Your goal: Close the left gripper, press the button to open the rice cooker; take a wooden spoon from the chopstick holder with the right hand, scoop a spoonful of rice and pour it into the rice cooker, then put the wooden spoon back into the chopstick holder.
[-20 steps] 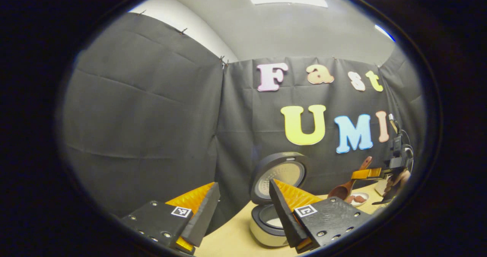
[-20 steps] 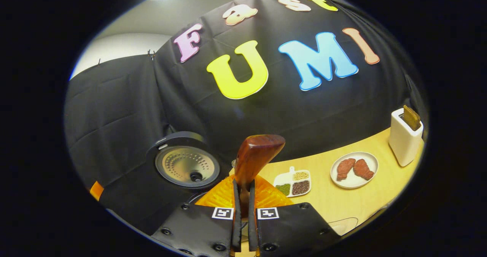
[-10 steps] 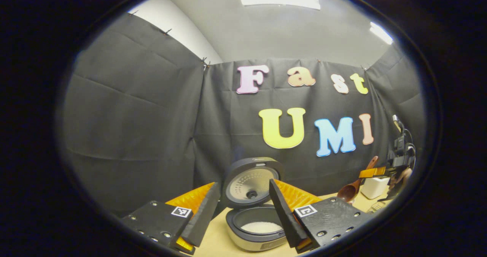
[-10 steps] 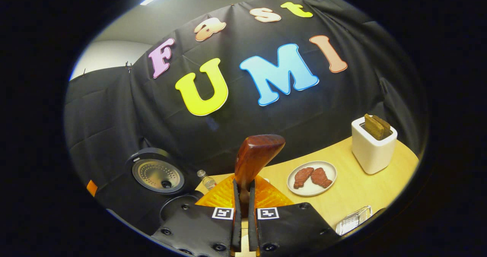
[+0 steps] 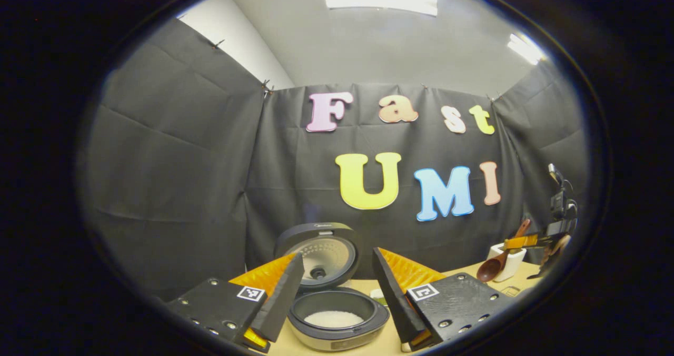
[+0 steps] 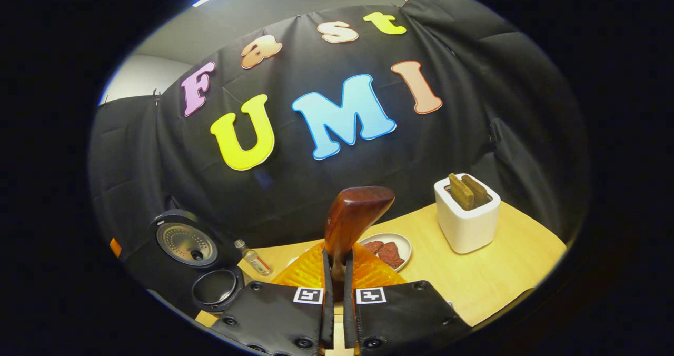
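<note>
The rice cooker (image 5: 337,322) stands open, lid (image 5: 318,250) up, white rice in its pot. My left gripper (image 5: 338,254) is open, and the cooker sits beyond the gap between its fingers. My right gripper (image 6: 337,261) is shut on the handle of the wooden spoon (image 6: 355,214), whose end sticks up past the fingertips. In the left gripper view, that right gripper (image 5: 521,241) hovers at the far right, with the spoon's bowl (image 5: 491,269) hanging just in front of the white chopstick holder (image 5: 508,258). The holder (image 6: 466,221) has brown wooden pieces in it and stands ahead and to the right.
A plate (image 6: 401,243) with red meat pieces lies on the wooden table (image 6: 500,272) just beyond the spoon. A small bottle (image 6: 255,261) stands between the plate and the open cooker (image 6: 213,288) at the lower left. Black cloth walls close the back and sides.
My right gripper has swung right with the spoon, so the holder has come nearer the middle and the cooker has slid left. The left gripper view has turned, bringing the cooker between its fingers.
</note>
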`<state>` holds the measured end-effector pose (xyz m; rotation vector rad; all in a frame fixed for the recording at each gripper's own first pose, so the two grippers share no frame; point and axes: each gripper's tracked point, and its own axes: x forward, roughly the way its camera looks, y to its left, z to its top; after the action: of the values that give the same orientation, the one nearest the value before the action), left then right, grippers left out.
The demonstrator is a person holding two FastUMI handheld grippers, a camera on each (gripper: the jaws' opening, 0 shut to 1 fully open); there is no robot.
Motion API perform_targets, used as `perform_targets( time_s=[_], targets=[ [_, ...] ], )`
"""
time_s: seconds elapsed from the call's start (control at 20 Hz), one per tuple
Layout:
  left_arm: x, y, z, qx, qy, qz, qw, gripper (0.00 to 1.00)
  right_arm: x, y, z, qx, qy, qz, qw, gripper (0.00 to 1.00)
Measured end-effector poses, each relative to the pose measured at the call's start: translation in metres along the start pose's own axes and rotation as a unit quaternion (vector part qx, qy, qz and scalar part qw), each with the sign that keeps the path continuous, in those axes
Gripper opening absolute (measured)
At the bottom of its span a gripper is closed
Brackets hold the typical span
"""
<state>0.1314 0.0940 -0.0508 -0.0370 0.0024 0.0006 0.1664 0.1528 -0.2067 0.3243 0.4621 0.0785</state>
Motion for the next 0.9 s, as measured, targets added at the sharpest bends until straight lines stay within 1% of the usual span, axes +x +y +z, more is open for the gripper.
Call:
perform_targets(
  time_s=[0.2, 0.4, 0.6, 0.9],
  targets=[
    [0.000, -0.019, 0.000, -0.003, 0.001, -0.008, 1.000, 0.82, -0.010, -0.037, -0.006, -0.013, 0.007, -0.029, 0.999, 0.08],
    [0.000, -0.039, 0.000, -0.001, 0.000, -0.017, 1.000, 0.82, -0.019, -0.067, -0.021, -0.020, 0.023, -0.051, 0.998, 0.09],
    [-0.001, -0.053, -0.002, -0.001, 0.003, -0.024, 1.000, 0.82, -0.026, -0.088, -0.036, -0.021, 0.043, -0.062, 0.997, 0.09],
    [-0.008, -0.066, 0.000, 0.001, 0.002, -0.029, 1.000, 0.82, -0.041, -0.108, -0.059, -0.037, 0.064, -0.072, 0.995, 0.09]
  ],
)
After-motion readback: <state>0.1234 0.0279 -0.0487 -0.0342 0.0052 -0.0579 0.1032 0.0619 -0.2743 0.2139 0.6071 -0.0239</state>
